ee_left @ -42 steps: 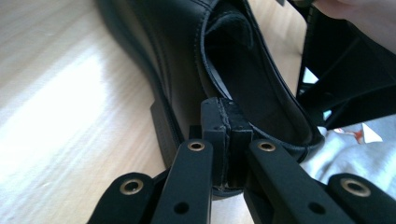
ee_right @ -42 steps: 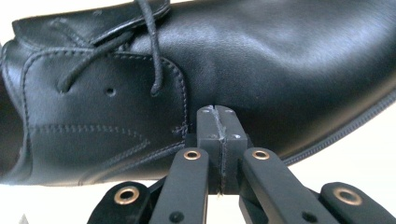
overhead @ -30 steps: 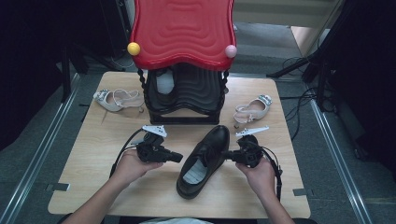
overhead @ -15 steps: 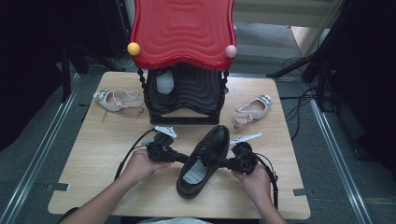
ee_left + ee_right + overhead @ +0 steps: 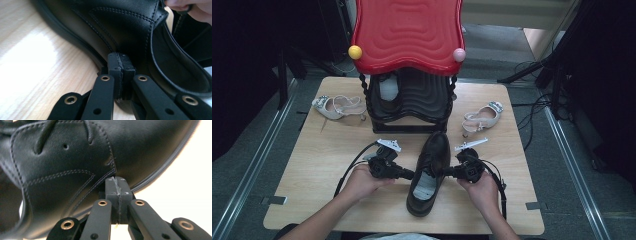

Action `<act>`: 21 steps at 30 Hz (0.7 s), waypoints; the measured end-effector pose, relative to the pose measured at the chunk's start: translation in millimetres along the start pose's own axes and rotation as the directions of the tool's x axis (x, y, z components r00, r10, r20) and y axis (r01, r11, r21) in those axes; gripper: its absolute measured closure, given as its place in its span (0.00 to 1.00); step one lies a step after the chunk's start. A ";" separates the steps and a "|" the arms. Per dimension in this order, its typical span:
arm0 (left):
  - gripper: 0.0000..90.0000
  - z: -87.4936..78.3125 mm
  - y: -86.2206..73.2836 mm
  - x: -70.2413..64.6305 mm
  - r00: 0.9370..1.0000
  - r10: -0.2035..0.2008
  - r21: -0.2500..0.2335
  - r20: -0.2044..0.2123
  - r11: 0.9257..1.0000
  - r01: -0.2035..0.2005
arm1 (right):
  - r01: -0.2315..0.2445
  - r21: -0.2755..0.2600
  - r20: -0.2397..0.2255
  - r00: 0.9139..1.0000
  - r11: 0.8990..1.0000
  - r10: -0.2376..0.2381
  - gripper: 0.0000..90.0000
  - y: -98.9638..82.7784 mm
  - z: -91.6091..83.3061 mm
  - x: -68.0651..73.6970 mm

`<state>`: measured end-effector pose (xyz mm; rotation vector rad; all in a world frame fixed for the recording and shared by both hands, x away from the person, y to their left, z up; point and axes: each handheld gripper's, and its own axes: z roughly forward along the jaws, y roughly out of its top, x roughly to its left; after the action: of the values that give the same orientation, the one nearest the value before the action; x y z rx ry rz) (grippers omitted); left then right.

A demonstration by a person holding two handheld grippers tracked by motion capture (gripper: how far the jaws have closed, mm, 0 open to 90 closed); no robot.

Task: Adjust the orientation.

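A black leather lace-up shoe (image 5: 430,170) lies on the wooden table (image 5: 327,160), toe pointing toward the rack. My left gripper (image 5: 411,175) comes at it from the left, jaws shut with nothing between them, tip against the shoe's side. My right gripper (image 5: 447,172) mirrors it from the right, also shut and empty. In the left gripper view the joined pads (image 5: 121,65) meet the shoe (image 5: 112,27) just above its sole, by the opening. In the right gripper view the closed pads (image 5: 116,186) butt against the stitched side of the shoe (image 5: 75,155) below the laces.
A black shoe rack (image 5: 412,102) with a red wavy top (image 5: 407,30) stands at the back centre, with a pale object (image 5: 388,90) inside. One beige sandal (image 5: 337,106) lies at its left and another (image 5: 482,117) at its right. Cables trail from both grippers.
Both hands have slid a little toward the near edge and closer to the shoe's sides. The jaws stay shut, and the shoe has hardly shifted.
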<state>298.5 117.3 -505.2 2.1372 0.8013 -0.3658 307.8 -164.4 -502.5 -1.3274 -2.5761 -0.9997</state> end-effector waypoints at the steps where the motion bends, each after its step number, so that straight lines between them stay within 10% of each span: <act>1: 1.00 2.7 -0.1 -2.0 1.000 0.003 -0.003 0.006 1.000 -0.003 | -0.009 -0.002 0.009 1.000 1.000 0.009 1.00 1.9 0.0 -1.2; 13: 1.00 22.5 5.0 -14.0 0.999 0.004 -0.008 0.047 1.000 -0.004 | -0.016 -0.016 0.045 0.999 1.000 0.017 1.00 9.7 -2.0 -13.6; 21: 0.87 -2.5 4.7 -5.9 1.000 0.007 -0.053 0.016 0.999 -0.006 | -0.038 -0.036 0.003 0.999 0.999 0.038 0.96 8.2 -11.0 -17.8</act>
<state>297.2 114.6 -497.9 2.0850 0.7860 -0.3542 322.6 -179.9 -495.9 -1.3831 -2.5372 -1.0425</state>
